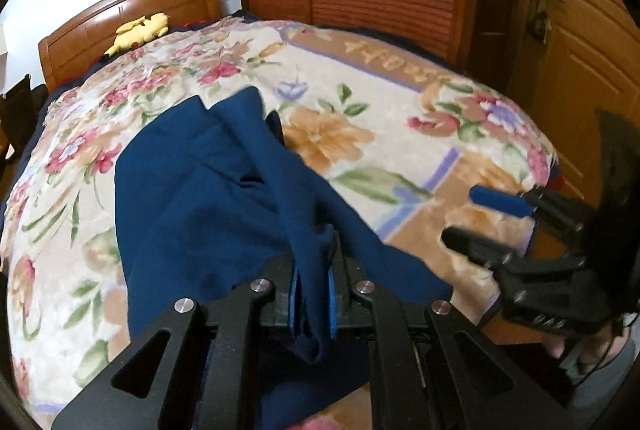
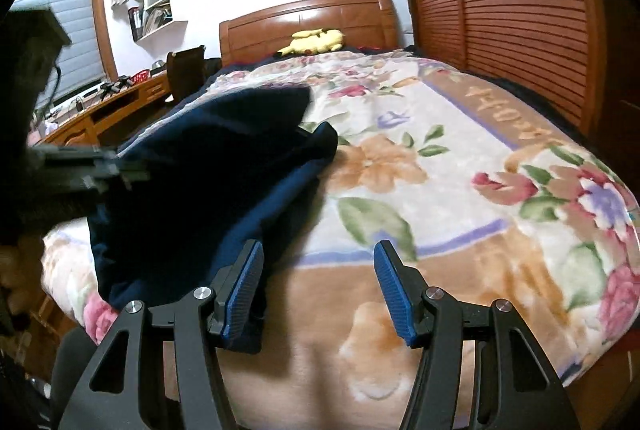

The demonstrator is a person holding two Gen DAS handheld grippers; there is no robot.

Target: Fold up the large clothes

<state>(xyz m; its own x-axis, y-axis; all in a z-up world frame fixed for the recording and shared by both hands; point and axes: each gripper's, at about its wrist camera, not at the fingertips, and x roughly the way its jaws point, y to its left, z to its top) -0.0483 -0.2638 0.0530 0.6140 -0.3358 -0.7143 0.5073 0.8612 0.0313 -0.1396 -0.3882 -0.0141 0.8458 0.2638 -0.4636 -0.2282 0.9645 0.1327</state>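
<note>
Pinching a fold of navy garment [image 1: 208,214], left tool [image 1: 312,294]; right tool [image 2: 318,290] wide, holding nothing.

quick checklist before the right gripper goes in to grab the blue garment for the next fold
1. Left gripper clamped on the blue garment: ok.
2. Right gripper open and empty: ok.
3. Right gripper clear of the cloth: cannot tell, its left finger overlaps the garment's edge.
4. Garment lying flat: not ok, it is bunched and lifted.
5. Floral blanket free of other items near the garment: ok.
6. Which edge to grab: cannot tell.
</note>
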